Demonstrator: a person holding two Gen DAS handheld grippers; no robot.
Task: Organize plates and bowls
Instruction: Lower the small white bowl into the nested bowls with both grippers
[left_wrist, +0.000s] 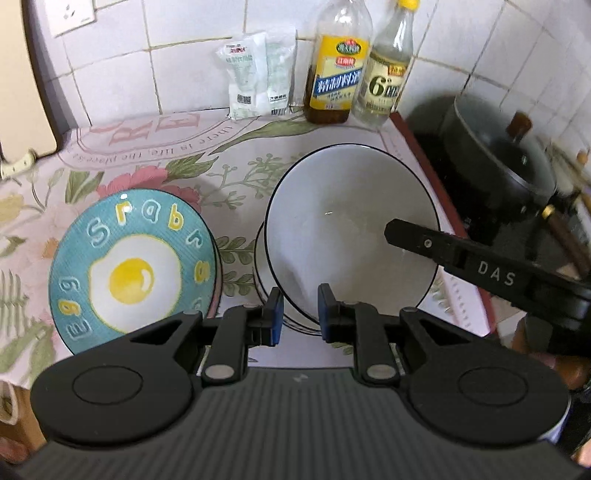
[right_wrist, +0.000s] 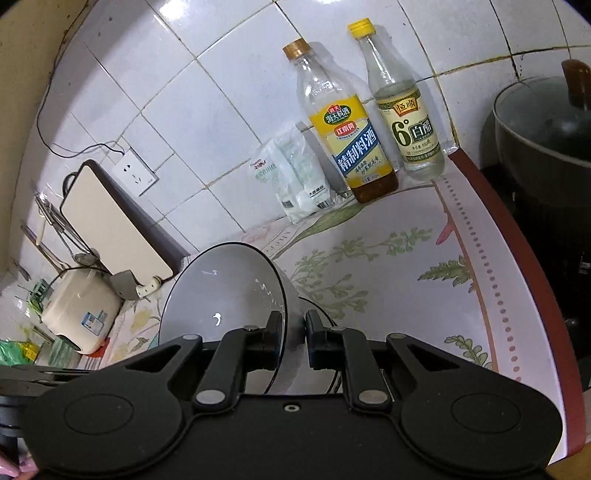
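Tilted white bowl (right_wrist: 221, 295) with thin black rim, clamped at its edge by right tongs (right_wrist: 293, 341); left tongs (left_wrist: 300, 314) released.

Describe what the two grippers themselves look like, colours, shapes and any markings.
Both are matte black plastic. The left gripper has blue pads on its fingers, angular linkage arms with silver pivot pins, two round discs and a ribbed grey body. The right gripper has the same build, but its pads look black and its body smooth with one small screw. Seen from the left camera, its finger carries white "DAS" lettering. No cables or sleeves show.
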